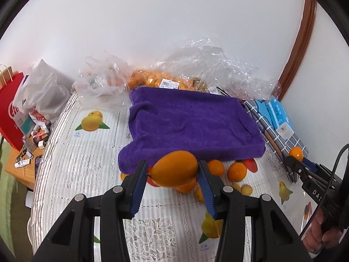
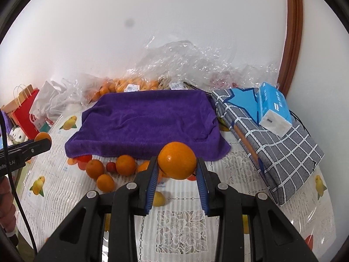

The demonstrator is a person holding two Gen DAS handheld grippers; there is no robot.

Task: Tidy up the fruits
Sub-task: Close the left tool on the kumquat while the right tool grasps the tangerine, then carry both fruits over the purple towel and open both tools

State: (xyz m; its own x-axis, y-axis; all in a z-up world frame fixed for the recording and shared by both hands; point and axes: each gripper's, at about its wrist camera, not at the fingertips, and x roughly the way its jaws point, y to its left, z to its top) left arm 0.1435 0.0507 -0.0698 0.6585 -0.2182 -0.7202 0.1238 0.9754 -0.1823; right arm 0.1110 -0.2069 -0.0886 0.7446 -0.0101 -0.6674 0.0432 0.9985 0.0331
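The left claw (image 1: 172,172) is clamped across the middle of a mango (image 1: 174,168), its blue pads pressing on both long sides, and holds the fruit clear above the table (image 1: 87,174). The right claw (image 2: 177,168) is clamped the same way on an orange (image 2: 177,160), also held in the air. Below them, loose oranges (image 2: 125,165) and some red fruit lie on the tablecloth along the near edge of a purple towel (image 2: 148,120) that is draped over something flat.

The mango looks smooth and probably soft under the skin, so too hard a squeeze could bruise it; being oval and heavier, it may pivot unless gripped at its widest part, as here. The orange is round and firm, with a dimpled skin that gives the pads some bite, and a grip across its middle keeps it from rolling out.
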